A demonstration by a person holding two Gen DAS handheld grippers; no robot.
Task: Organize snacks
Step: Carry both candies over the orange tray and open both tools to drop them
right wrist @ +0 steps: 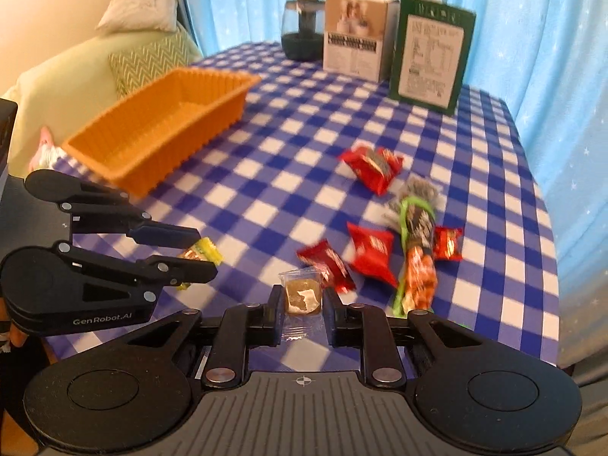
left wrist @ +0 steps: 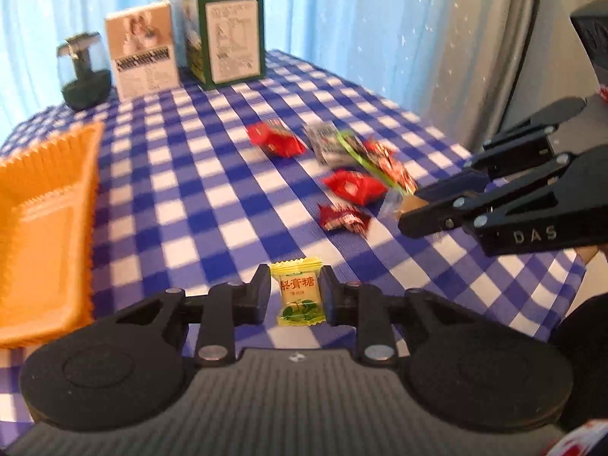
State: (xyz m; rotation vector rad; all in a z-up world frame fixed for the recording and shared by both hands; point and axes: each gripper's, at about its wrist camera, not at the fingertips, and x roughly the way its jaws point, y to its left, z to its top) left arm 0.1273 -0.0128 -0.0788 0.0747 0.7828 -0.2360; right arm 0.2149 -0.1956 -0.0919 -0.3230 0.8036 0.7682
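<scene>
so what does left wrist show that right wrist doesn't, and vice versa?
Only left wrist: the printed face of the yellow candy in the left claw, and a grey wall at right.

Only right wrist: the sofa with cushions beyond the table, the whole orange basket, which looks empty, and the brown candy squarely between the right claw pads.

Both: checked tablecloth, red packets, green box, white box, glass jar, blue curtain, and each claw shut on its candy.

Bright daylight through blue curtains (left wrist: 95,0); motion blur, fisheye bending edges, far boxes (right wrist: 431,51) perhaps unfocused
</scene>
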